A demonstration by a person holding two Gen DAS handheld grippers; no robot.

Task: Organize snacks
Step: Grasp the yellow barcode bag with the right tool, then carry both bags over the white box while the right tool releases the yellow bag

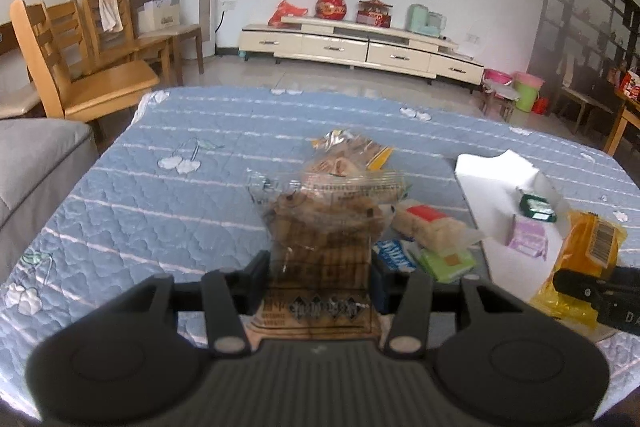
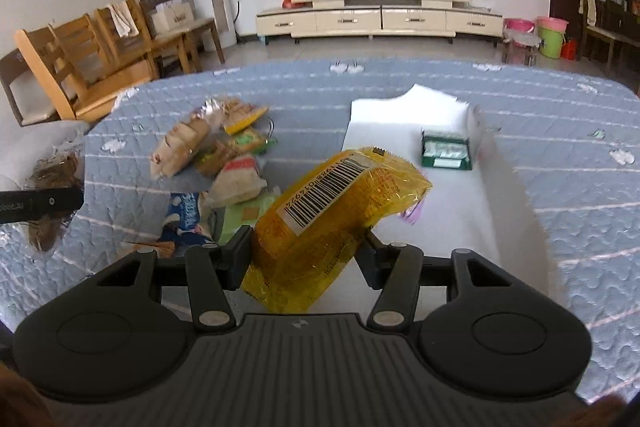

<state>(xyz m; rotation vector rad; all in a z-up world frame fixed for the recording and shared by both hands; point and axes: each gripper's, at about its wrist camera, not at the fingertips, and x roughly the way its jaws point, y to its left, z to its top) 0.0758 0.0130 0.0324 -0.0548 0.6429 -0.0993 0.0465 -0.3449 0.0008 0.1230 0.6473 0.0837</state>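
Observation:
My left gripper is shut on a clear bag of brown snacks, lifted above the blue quilted tablecloth. My right gripper is shut on a yellow packet with a barcode, which hangs tilted over the near left edge of a white open box. The box holds a green packet and a purple packet. A pile of loose snacks lies on the cloth left of the box. The left wrist view shows the yellow packet at the far right.
Wooden chairs stand beyond the table's left corner, and a grey sofa sits at the left edge. A cream TV cabinet lines the far wall. Bare cloth lies left of the snack pile and right of the box.

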